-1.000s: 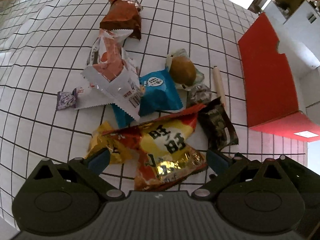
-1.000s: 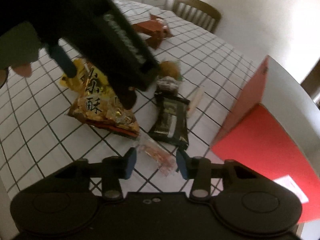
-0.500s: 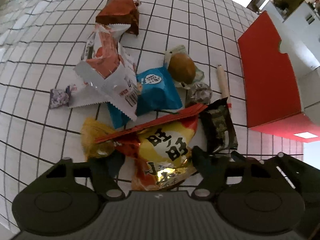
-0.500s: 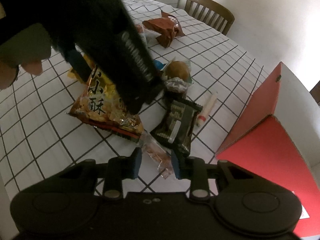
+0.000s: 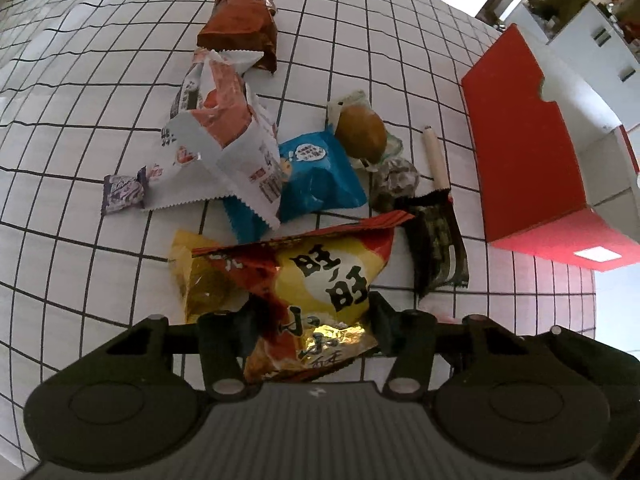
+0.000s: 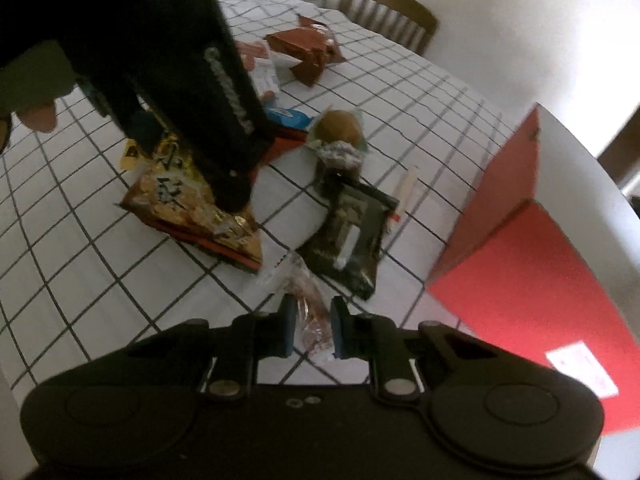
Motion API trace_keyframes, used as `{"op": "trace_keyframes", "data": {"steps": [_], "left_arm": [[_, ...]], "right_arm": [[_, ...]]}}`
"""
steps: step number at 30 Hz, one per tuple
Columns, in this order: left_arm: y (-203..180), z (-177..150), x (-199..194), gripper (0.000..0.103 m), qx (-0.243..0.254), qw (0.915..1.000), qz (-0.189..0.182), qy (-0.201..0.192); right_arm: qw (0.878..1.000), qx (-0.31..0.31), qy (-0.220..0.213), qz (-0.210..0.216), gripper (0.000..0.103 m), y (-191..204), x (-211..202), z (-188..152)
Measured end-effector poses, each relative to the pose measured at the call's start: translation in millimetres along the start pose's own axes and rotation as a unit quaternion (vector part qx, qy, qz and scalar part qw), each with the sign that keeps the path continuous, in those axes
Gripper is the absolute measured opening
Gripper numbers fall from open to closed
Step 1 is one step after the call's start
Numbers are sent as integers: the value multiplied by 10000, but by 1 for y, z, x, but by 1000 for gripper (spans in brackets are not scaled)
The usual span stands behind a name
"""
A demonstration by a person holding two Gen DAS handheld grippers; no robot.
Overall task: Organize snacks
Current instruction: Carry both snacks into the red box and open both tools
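Left wrist view: left gripper [image 5: 310, 322], jaws just closing, clamps yellow-red snack bag [image 5: 304, 280] on checked tablecloth [image 5: 80, 240] w/ red box [image 5: 524, 148] to the right; right wrist view: right gripper [image 6: 312, 330], also just closing, pinches small clear-wrapped snack [image 6: 308, 312] near dark packet [image 6: 352, 236].

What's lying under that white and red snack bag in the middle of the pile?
The white and red snack bag overlaps a blue snack packet, hiding its left part. A brown bag's lower edge sits behind its top. Anything else beneath is covered.
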State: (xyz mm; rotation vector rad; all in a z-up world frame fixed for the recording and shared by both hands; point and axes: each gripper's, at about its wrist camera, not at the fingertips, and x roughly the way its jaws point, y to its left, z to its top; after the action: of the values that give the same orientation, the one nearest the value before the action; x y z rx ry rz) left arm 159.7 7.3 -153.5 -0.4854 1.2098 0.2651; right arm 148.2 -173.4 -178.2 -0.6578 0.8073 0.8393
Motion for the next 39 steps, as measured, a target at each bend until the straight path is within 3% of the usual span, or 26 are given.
{"op": "trace_keyframes", "data": {"steps": [7, 14, 24, 39], "left_arm": [[4, -12, -17, 53, 226, 9996, -179, -35], [2, -26, -44, 53, 543, 9974, -465, -126], [-21, -35, -92, 53, 1156, 9879, -913, -493], [-89, -1, -145, 54, 2043, 9654, -1245, -1038]], "right_arm": [[9972, 727, -132, -95, 16, 2, -28, -9], [9865, 1567, -359, -308, 16, 2, -67, -13], [9534, 2778, -925, -728, 16, 1, -131, -26], [9113, 3448, -1591, -1594, 16, -47, -204, -18]]}}
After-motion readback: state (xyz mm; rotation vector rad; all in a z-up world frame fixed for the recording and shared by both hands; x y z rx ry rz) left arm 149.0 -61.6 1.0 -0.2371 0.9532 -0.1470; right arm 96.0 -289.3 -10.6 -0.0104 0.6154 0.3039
